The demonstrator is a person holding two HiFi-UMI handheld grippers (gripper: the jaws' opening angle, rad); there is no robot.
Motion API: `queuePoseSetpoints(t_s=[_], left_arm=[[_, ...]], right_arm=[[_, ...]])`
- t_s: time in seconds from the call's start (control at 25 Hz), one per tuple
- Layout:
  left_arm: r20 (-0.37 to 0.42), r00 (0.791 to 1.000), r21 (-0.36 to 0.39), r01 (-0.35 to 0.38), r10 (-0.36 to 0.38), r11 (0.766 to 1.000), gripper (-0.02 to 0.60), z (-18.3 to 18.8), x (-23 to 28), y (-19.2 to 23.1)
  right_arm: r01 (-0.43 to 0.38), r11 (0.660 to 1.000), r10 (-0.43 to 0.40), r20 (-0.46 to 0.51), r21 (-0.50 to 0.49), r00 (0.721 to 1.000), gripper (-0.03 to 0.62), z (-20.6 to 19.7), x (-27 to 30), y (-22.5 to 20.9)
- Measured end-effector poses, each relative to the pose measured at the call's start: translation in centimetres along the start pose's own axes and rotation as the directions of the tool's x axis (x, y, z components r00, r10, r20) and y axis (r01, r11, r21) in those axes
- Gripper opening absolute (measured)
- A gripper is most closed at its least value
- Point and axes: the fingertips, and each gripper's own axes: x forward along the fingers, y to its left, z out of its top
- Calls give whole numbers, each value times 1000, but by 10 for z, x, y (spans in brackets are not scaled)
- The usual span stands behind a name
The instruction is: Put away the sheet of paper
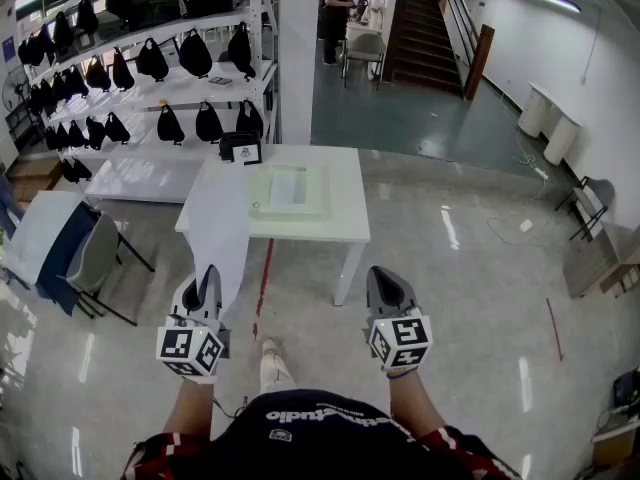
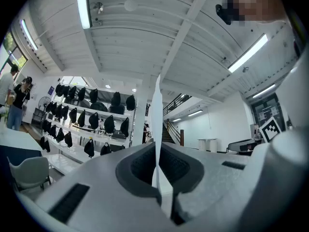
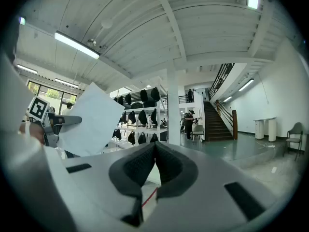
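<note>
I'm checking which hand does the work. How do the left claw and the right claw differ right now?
The left claw is shut on the sheet of paper, which rises edge-on from between its jaws; the right claw is shut on nothing, jaws meeting. The sheet extends ahead of the left claw; nothing extends from the right claw. Both are closed, roughly level, side by side, short of the white table.

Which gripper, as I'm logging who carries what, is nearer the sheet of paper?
Left. The left gripper is shut on the sheet of paper, pinching its lower edge. The right gripper is shut on nothing, off to the paper's right and apart from it.
</note>
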Motion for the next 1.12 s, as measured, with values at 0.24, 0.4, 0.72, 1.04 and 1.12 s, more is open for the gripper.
queuePoseSetpoints(t_s=[0.24,0.4,0.72,1.04,1.12], left_arm=[[-1,1000,-7,-2,2,1000,5,1,3,1],[-3,1000,1,2,-2,1000,5,3,3,-2],[-9,1000,4,-5,5,1000,5,3,-2,-2],[-9,1000,14,-9,9,1000,5,11,-6,-11],[-15,1000,17,-13,13,1000,5,13,-8,-10]], right_arm=[[-11,1000,12,-12,23,1000,-11,-1,3,-1],[-12,1000,12,-6,15,1000,-9,1,3,0],[-22,999,21,24,33,999,-11,0,2,3],[-47,998,46,28,42,999,-9,7,-5,5],[-55,996,53,31,64,998,-9,7,-5,6]])
